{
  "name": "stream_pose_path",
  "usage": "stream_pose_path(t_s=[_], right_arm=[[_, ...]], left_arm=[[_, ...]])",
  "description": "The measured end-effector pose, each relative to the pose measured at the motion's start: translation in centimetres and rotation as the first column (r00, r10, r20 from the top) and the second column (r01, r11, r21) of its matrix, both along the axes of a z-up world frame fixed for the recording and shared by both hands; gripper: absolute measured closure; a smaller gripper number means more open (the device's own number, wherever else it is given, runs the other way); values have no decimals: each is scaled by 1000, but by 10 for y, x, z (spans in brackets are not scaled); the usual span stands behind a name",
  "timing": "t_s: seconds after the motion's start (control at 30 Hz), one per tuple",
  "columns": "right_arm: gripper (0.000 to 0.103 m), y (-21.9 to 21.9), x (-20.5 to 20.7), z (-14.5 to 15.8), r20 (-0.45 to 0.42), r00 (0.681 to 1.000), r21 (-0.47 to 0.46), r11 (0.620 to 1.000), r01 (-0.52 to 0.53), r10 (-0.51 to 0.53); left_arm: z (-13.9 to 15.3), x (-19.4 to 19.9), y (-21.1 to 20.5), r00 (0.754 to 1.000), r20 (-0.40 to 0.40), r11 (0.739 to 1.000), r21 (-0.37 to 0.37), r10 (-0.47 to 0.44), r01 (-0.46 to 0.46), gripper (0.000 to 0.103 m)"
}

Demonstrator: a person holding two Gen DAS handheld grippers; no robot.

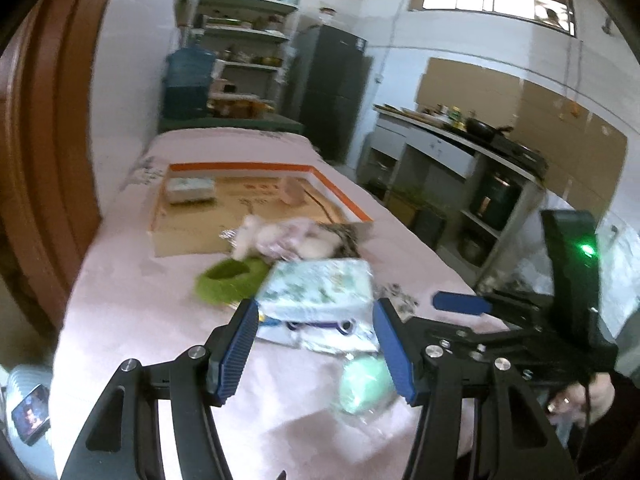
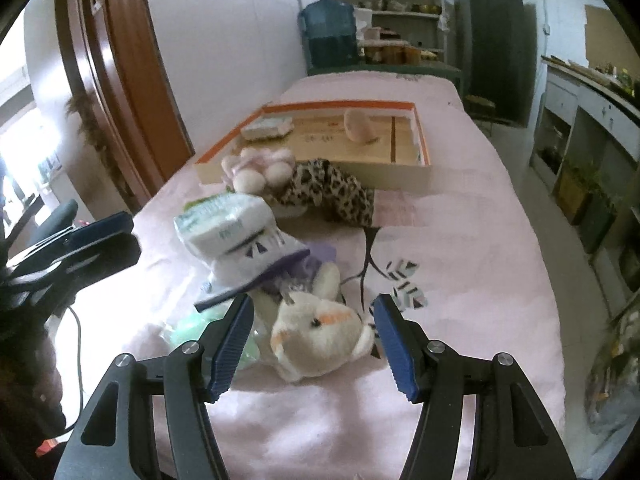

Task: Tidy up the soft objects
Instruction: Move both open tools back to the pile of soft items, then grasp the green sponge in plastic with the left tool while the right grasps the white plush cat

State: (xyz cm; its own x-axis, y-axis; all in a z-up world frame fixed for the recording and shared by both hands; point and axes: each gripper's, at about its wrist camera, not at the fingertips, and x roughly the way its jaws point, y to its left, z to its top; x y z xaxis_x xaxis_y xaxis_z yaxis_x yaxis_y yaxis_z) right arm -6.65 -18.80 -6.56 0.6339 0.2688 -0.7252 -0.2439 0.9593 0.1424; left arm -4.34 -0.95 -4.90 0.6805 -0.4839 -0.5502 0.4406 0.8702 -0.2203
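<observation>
Both tools open, empty. Right tool (image 2: 314, 338) straddles plush cat (image 2: 320, 332): drop lower, pinch body. Left tool (image 1: 316, 344) near tissue pack (image 1: 320, 286); box (image 2: 416, 176) likely destination.

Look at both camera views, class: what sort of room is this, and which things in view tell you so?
Most likely a home kitchen or dining room. A dark fridge stands by cluttered shelves, a frying pan sits on a counter, and a water jug stands behind the cloth-covered table.

Left claw (image 1: 316, 346) and right claw (image 2: 314, 342) both angled downward, jaws wide apart.
</observation>
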Motion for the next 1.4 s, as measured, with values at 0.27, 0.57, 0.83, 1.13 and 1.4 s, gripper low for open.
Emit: stream_pose_path(t_s=[0.27, 0.57, 0.83, 1.13, 1.4], right_arm=[[34, -2, 8, -17, -57, 998, 18, 1000, -17, 18], [28, -6, 16, -26, -77, 997, 8, 1000, -21, 21], [28, -8, 22, -32, -99, 995, 17, 1000, -20, 22], [28, -8, 26, -35, -111, 993, 26, 999, -25, 28], [45, -5, 27, -36, -126, 991, 49, 998, -43, 49]], left_arm=[[-12, -14, -13, 991, -17, 991, 25, -129, 130, 44], [-31, -12, -27, 974, -70, 974, 52, -215, 219, 44], [-48, -5, -37, 961, -114, 964, 60, -252, 259, 44], [-62, 4, -44, 944, -170, 955, 36, -284, 294, 47], [-64, 6, -43, 945, -176, 958, 28, -276, 285, 56]])
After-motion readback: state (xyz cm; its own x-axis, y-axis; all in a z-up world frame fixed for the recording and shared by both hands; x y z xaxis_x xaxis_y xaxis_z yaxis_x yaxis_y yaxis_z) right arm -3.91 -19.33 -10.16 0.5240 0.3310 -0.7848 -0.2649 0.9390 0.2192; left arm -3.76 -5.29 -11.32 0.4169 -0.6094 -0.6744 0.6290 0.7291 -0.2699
